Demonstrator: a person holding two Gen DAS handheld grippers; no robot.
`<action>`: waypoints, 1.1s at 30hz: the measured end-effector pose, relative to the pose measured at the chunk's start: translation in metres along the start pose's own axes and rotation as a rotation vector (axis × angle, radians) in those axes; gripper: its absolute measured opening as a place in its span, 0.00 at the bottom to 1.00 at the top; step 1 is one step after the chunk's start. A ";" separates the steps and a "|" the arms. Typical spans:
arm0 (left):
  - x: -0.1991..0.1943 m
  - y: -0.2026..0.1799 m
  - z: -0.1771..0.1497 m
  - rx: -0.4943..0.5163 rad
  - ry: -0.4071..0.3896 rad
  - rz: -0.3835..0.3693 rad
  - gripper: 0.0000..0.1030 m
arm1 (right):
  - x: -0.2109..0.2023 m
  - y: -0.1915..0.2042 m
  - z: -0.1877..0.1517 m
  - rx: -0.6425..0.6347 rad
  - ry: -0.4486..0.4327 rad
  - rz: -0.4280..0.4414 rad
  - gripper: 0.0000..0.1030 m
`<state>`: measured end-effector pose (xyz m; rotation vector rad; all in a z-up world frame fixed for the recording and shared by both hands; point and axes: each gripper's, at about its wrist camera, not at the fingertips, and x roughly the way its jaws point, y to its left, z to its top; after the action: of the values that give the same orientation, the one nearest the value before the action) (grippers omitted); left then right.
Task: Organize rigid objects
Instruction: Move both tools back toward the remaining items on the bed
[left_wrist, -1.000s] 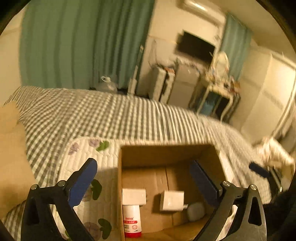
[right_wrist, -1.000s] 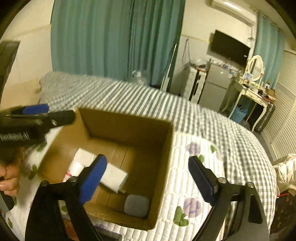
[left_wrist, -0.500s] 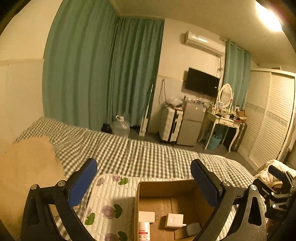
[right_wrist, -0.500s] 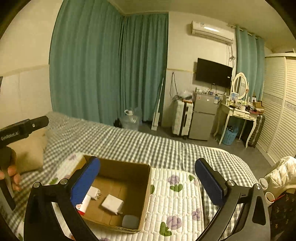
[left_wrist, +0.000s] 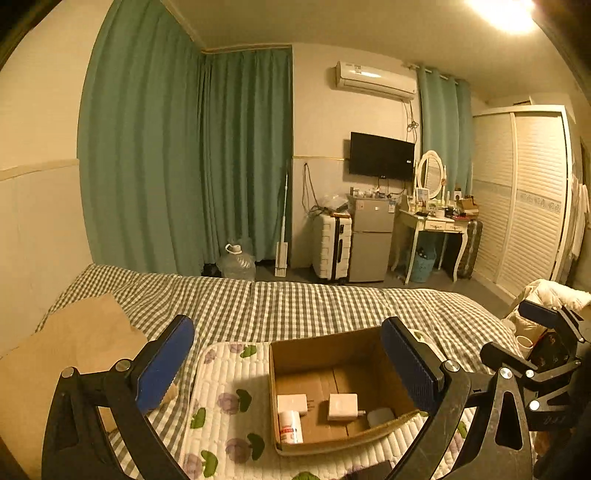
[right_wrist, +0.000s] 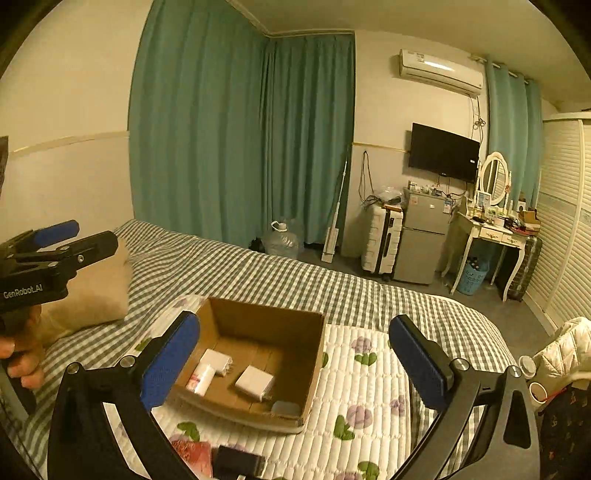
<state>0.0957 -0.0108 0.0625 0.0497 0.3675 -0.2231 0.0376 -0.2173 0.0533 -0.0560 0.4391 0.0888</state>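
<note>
An open cardboard box (left_wrist: 295, 354) (right_wrist: 314, 354) sits on a white floral quilted mat (left_wrist: 229, 398) (right_wrist: 369, 376) on the bed. Inside lie two white chargers (left_wrist: 342, 406) (right_wrist: 255, 382), a white bottle with a red label (left_wrist: 290, 426) (right_wrist: 201, 378) and a small grey case (left_wrist: 380, 417) (right_wrist: 285, 408). My left gripper (left_wrist: 288, 365) is open and empty, held well above the box. My right gripper (right_wrist: 293, 363) is open and empty, also raised above it. A red object (right_wrist: 192, 452) and a dark object (right_wrist: 238, 461) lie on the mat near the box's front.
The bed has a grey checked cover (left_wrist: 295, 299) and a tan pillow (left_wrist: 74, 347) at the left. Across the floor stand a suitcase (left_wrist: 332, 247), a small fridge (left_wrist: 371, 240), a dressing table (left_wrist: 432, 225) and a water jug (left_wrist: 236, 262). A white jacket (right_wrist: 561, 354) lies at the right.
Both grippers have risen and pulled back from the box, so the whole room now shows. The box and its contents look smaller and lower in both views.
</note>
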 end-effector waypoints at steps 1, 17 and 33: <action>-0.004 0.000 -0.001 0.002 -0.005 -0.004 1.00 | -0.003 0.001 -0.002 0.000 0.000 0.005 1.00; -0.006 0.003 -0.072 0.018 0.116 -0.088 1.00 | -0.002 0.007 -0.068 0.024 0.130 0.079 1.00; 0.031 0.024 -0.159 0.029 0.259 -0.137 1.00 | 0.054 0.064 -0.172 -0.209 0.370 0.165 1.00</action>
<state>0.0734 0.0205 -0.0963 0.0824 0.6261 -0.3591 0.0070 -0.1618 -0.1274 -0.2444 0.8028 0.2897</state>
